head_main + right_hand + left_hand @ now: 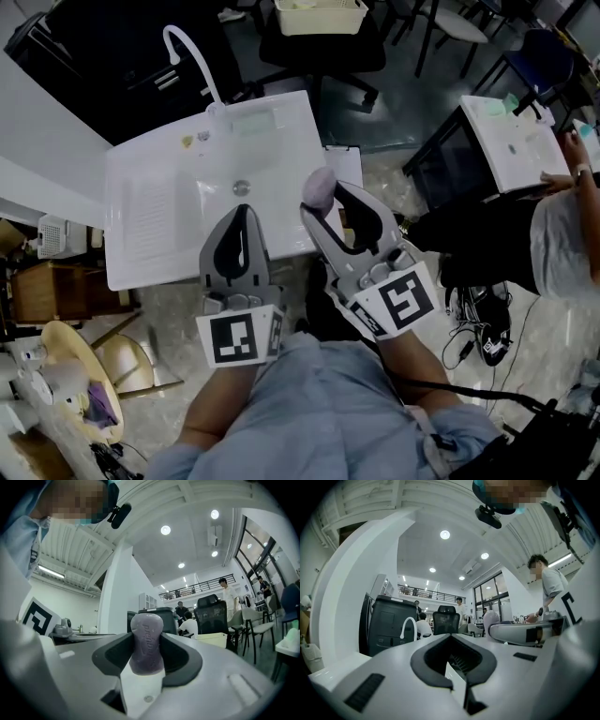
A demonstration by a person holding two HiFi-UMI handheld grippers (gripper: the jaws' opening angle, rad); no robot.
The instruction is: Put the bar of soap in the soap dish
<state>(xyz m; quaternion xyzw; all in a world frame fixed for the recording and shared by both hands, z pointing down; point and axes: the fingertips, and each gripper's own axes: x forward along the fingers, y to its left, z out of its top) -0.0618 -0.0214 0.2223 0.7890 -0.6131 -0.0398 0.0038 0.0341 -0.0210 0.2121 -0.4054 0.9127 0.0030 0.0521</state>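
A purple bar of soap (319,187) stands upright between the jaws of my right gripper (323,200), which is shut on it above the front right edge of the white sink (150,202). In the right gripper view the soap (146,641) fills the gap between the jaws. My left gripper (243,209) hangs over the basin's front, shut and empty, its jaws (450,638) closed together. A pale green soap dish (253,122) sits on the sink's back rim, right of the curved faucet (192,56).
A drain (241,187) lies mid-basin. A black chair carries a cream basket (319,14) behind the sink. At right, a person (562,234) stands by another white sink (511,145). Cables (483,328) lie on the floor; wooden stools (84,356) stand at left.
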